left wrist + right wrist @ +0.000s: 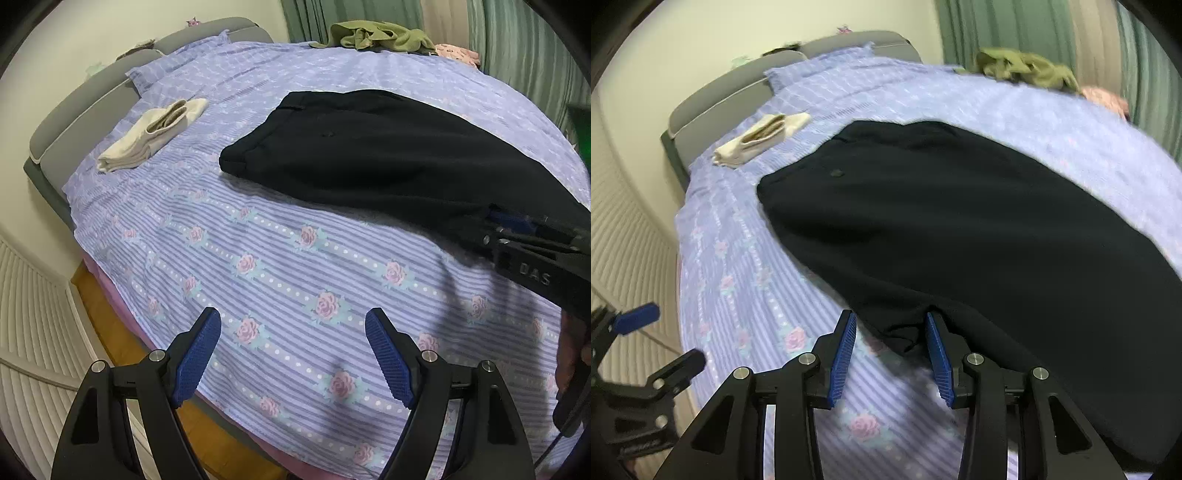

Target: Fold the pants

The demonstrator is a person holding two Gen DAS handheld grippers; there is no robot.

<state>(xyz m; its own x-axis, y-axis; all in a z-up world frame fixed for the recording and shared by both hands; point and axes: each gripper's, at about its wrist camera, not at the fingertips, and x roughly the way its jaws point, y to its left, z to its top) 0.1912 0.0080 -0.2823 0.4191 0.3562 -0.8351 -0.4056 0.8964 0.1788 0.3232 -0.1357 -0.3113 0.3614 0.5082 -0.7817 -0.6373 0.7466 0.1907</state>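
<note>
Roughly, by item:
Black pants (369, 147): spread flat on the floral bedspread (258, 258), waistband toward the headboard.
Left gripper (293, 354): wide open over bare bedspread, holding nothing.
Right gripper (891, 354): open, fingers straddling the pants' near edge (not closed on it).
Cream garment (155, 134): folded, beside the waistband.

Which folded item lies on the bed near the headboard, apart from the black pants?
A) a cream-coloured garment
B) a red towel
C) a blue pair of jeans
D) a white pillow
A: a folded cream-coloured garment rests on the floral bedspread near the grey headboard, clear of the black pants; none of the other items shows in either view.
</note>
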